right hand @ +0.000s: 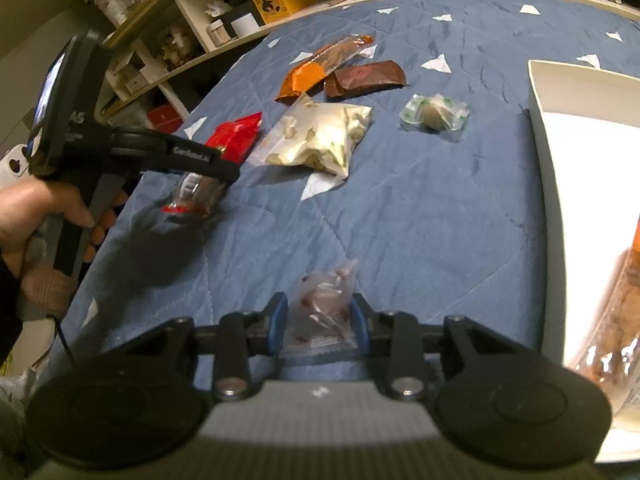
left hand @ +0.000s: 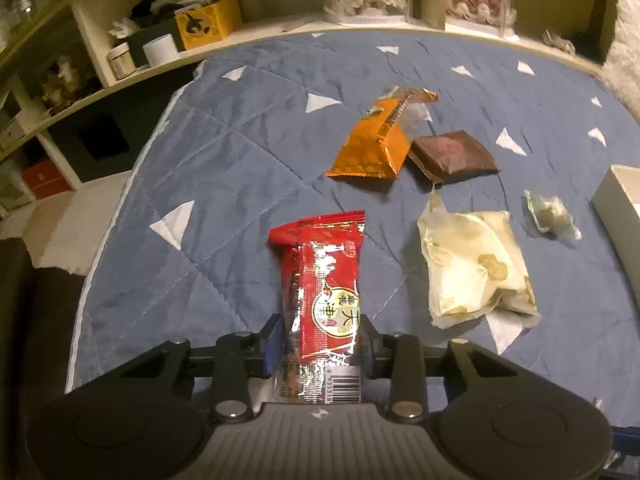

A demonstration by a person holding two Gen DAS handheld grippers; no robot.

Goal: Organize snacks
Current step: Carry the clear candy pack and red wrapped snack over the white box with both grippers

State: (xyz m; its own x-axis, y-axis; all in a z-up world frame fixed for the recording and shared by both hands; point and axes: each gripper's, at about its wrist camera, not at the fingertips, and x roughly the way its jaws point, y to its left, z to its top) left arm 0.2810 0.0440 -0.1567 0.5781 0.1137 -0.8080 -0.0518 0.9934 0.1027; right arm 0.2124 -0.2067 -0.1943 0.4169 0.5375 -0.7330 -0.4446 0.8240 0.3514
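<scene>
- Snacks lie scattered on a blue quilted cover (left hand: 224, 168) with white triangles; whether a tabletop or a bed sits under it cannot be told.
- Left gripper (left hand: 320, 344) is clamped on a red snack packet (left hand: 324, 280) at the lower centre of the left wrist view, the packet standing up between its fingers (barcode end nearest the camera).
- In the right wrist view, that same gripper appears at the left of the frame, held by a hand (right hand: 44, 224).
- Right gripper (right hand: 320, 324) pinches a small clear-wrapped snack (right hand: 324, 308) at the lower centre of its view; the wrapper is blurred and its contents are hard to make out.
- An orange packet (left hand: 372, 144) and a brown packet (left hand: 452, 156) lie touching at the upper centre of the left wrist view.
- A cream packet (left hand: 476, 264) lies right of the red one, with a small green-and-clear wrapped sweet (left hand: 550, 214) just beyond it.
- A white box (right hand: 560, 160) fills the right edge of the right wrist view, holding an orange-brown wrapped item (right hand: 624, 320) at its near end.
- Shelves (left hand: 120, 48) with jars and boxes run along the upper left.
</scene>
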